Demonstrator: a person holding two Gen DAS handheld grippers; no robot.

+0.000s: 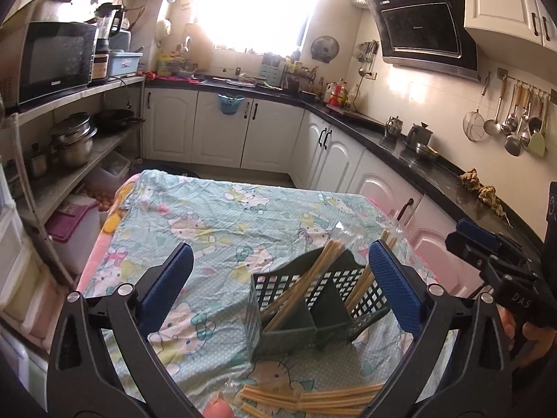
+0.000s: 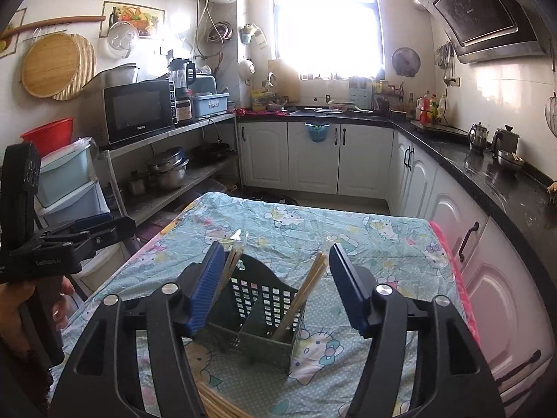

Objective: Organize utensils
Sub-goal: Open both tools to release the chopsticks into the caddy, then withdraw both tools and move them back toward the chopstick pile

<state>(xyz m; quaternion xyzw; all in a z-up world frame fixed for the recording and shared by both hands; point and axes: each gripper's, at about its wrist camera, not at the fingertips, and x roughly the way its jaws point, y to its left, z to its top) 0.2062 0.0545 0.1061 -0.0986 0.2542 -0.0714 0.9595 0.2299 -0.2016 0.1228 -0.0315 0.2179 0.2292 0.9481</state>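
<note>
A dark green slotted utensil caddy (image 1: 306,317) (image 2: 257,317) stands on the cartoon-print tablecloth (image 1: 216,216), with bundles of wooden chopsticks (image 1: 313,275) (image 2: 306,289) leaning in both compartments. More chopsticks (image 1: 313,399) lie loose on the cloth near the front edge, also seen in the right wrist view (image 2: 216,404). My left gripper (image 1: 278,271) is open and empty, held above and before the caddy. My right gripper (image 2: 273,271) is open and empty, its blue pads either side of the caddy's top. Each gripper shows in the other's view (image 1: 487,254) (image 2: 80,233).
A black kitchen counter (image 1: 417,160) with white cabinets runs along the right and back. A metal shelf rack (image 2: 167,160) with a microwave and pots stands left of the table. Plastic drawers (image 2: 69,188) stand at the left.
</note>
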